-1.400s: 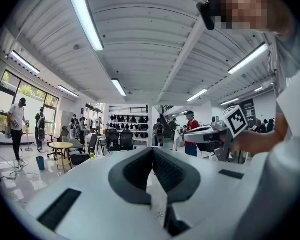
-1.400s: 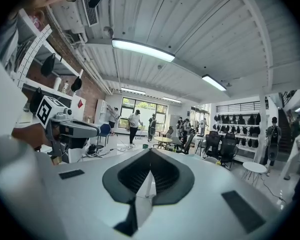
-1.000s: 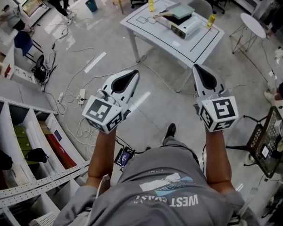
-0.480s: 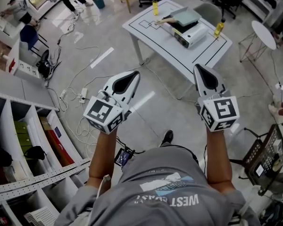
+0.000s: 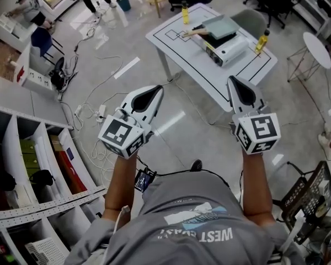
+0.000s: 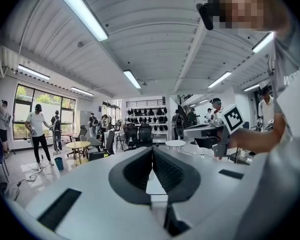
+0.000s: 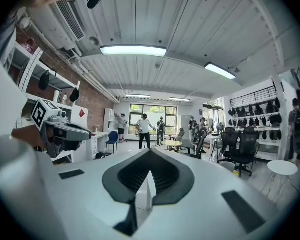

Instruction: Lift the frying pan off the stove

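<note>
A square grey-green frying pan with a wooden handle sits on a white stove on a white table, far ahead of me in the head view. My left gripper is held out level in the air, its jaws together and nothing between them. My right gripper is beside it, also shut and empty. Both are well short of the table, above the floor. In the left gripper view the jaws meet at the tip, and the same shows in the right gripper view.
Two yellow bottles stand on the table. White shelving runs along the left, and cables trail over the floor. A round white table and a black rack are at the right. People stand at the back left.
The table with the stove and pan has drawn closer, sliding down and right in the head view. Both grippers keep their pose in front of me and stay shut.
</note>
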